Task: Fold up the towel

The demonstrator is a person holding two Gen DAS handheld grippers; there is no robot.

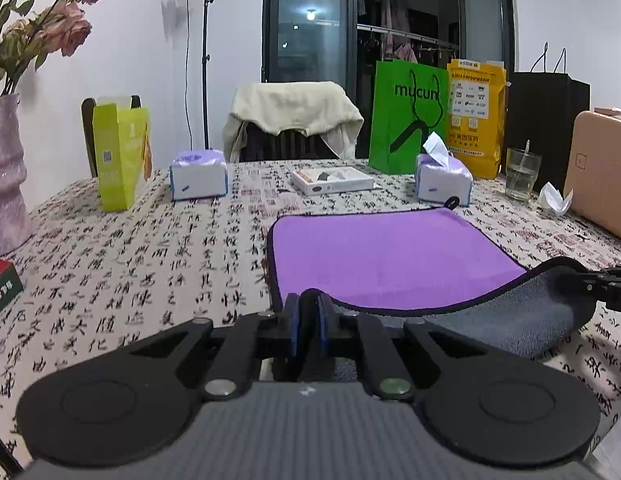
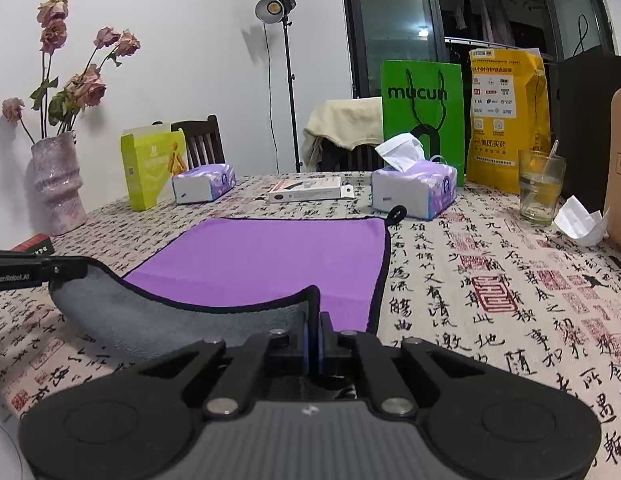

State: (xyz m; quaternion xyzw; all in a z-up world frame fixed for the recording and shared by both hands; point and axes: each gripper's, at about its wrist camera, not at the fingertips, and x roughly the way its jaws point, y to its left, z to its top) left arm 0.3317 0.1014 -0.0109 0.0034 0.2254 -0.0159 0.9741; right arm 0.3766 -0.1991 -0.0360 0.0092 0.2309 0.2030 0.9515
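A purple towel with a grey underside and black trim lies on the calligraphy-print tablecloth; it also shows in the right wrist view. Its near edge is lifted, showing the grey side. My left gripper is shut on the towel's near left corner. My right gripper is shut on the near right corner. Each gripper shows at the side of the other's view: the right gripper and the left gripper.
Behind the towel stand two tissue packs, a flat white box, a green bag, a yellow bag, a glass and a yellow-green box. A vase with dried roses stands at the left, a tan box at the right.
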